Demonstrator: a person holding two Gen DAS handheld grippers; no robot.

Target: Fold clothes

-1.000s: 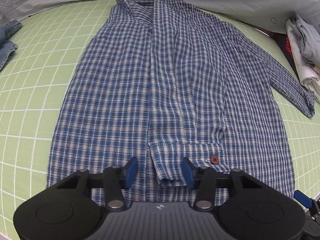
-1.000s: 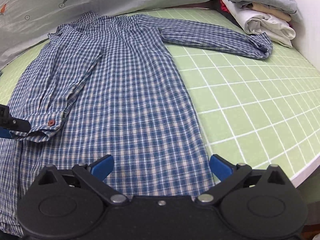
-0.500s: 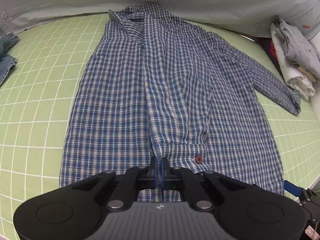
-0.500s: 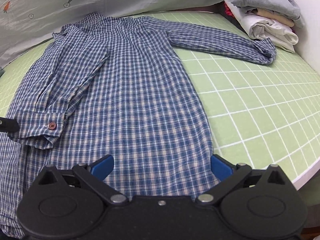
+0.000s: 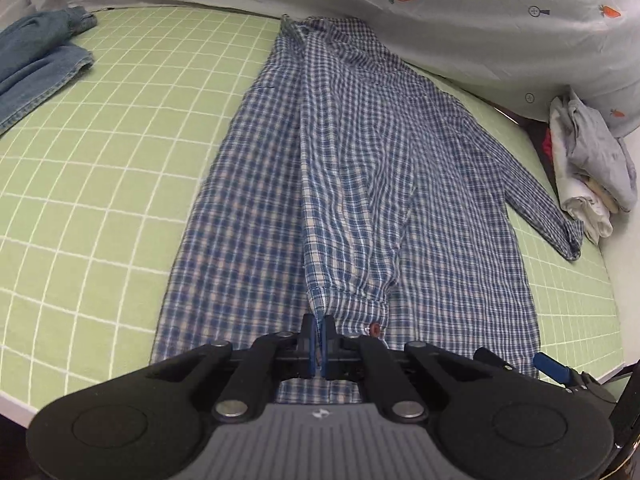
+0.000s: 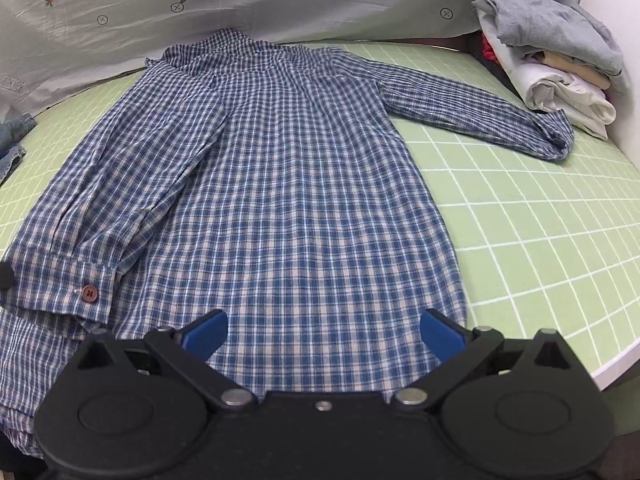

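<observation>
Gripping cuff (image 5: pixel 352 304) of folded-in sleeve, left gripper (image 5: pixel 319 344) clamped shut on fabric. Plaid shirt (image 6: pixel 304 216) flat on bed (image 6: pixel 540 220). Right gripper (image 6: pixel 322 334) spread wide, empty above hem. Keep sleeve taut, aligned along shirt body; avoid dragging layer beneath.

Free room and obstacles, as we find them: bare green grid sheet (image 5: pixel 100 184) lies open left of the plaid shirt (image 6: pixel 304 216) and before its outstretched sleeve (image 6: pixel 472 116); blocking are jeans (image 5: pixel 36 68) far-left, the stacked clothes (image 6: pixel 548 52) touching the cuff far-right, and the carrot-print quilt (image 6: pixel 280 4) behind.
</observation>
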